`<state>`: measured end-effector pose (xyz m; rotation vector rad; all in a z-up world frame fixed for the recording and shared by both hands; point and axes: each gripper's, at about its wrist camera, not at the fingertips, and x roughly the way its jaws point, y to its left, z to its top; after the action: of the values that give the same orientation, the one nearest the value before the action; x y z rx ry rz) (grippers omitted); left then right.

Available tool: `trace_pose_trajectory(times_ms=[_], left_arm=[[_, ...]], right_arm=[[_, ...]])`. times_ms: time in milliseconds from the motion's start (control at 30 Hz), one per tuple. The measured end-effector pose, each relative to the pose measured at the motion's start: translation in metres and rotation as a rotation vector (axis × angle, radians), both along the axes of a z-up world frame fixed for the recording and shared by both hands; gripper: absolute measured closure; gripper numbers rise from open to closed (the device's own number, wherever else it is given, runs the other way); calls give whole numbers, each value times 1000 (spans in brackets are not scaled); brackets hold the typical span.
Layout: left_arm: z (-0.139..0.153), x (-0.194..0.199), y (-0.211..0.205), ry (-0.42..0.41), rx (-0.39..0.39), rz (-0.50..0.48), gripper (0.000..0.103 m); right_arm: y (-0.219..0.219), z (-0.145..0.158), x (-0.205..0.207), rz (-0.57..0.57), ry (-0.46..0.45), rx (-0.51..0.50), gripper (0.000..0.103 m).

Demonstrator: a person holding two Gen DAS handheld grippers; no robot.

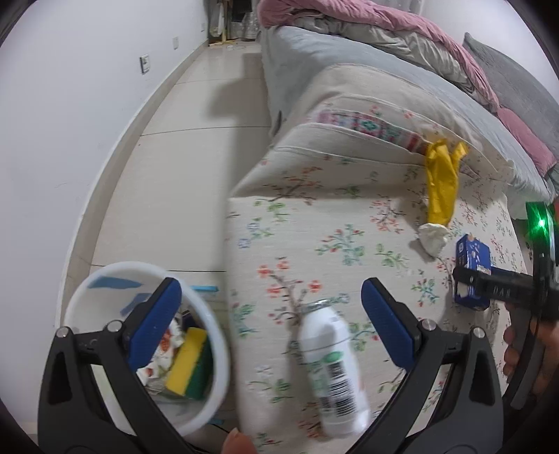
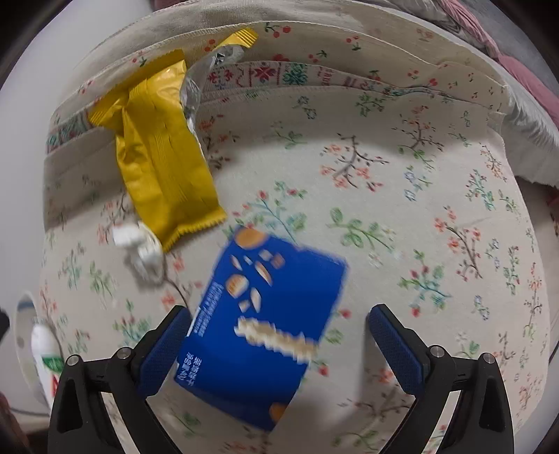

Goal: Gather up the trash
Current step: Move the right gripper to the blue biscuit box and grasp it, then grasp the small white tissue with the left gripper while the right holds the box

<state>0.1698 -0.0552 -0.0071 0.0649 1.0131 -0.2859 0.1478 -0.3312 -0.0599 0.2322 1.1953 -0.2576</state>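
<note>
Both our grippers wide open: left gripper [image 1: 272,314] over white bottle [image 1: 332,366] near cushion [image 1: 367,216] edge beside white bin [image 1: 220,349]; right gripper [image 2: 279,338] straddling blue box [image 2: 265,331], not clamped.

A home bedroom: ahead of the left gripper [image 1: 272,314] lie a floral cushion [image 1: 349,223], rumpled pink bedding [image 1: 349,17] and tiled floor [image 1: 181,157].
</note>
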Motion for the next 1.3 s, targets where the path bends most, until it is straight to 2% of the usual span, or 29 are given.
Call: trace_pose_trajectory(times_ms=[67,167,233,267,433,533,667,867,933,1033,1100,1200,1267,1300], left_arm=[[0,-2,-13,1,-4,-23,1],[0,-4,-32,-3,-6,-61,1],[-2,-5,-45,0,-5,-85,1],[-3,-6,-51,3,-4,-95,1],[-14,-6,-76,31,-5,-120,1],[-17,-6,-89,38,-24,-131,1],[-23,-7,-107,43,-35,-166,1],[-32,-7,-128,47,-65,-184,1],[-35,-8,-133,48,-82,-200,5],[-37,-8,-139,37,-98,-220,16],[-39,-5,-140,36,-118,-221,29],[-45,-1,-141,61,-197,-241,37],[-45,-2,-142,46,-211,-243,39],[-45,-2,-142,41,-218,-249,44]], right_arm=[[-4,1,-13,14,-9,-21,2],[-9,4,-29,24,-35,-51,9],[-15,6,-39,29,-53,-48,30],[-17,7,-44,32,-59,-38,32],[-46,10,-59,30,-102,41,33],[-65,16,-67,20,-132,36,33],[-86,42,-67,2,-156,34,33],[-123,38,-71,-23,-161,42,33],[-128,39,-75,-31,-158,48,33],[-132,37,-77,-39,-155,53,33],[-140,36,-81,-45,-154,55,33],[-149,35,-83,-56,-148,67,33],[-155,23,-84,-64,-146,75,33],[-159,21,-87,-67,-145,79,33]])
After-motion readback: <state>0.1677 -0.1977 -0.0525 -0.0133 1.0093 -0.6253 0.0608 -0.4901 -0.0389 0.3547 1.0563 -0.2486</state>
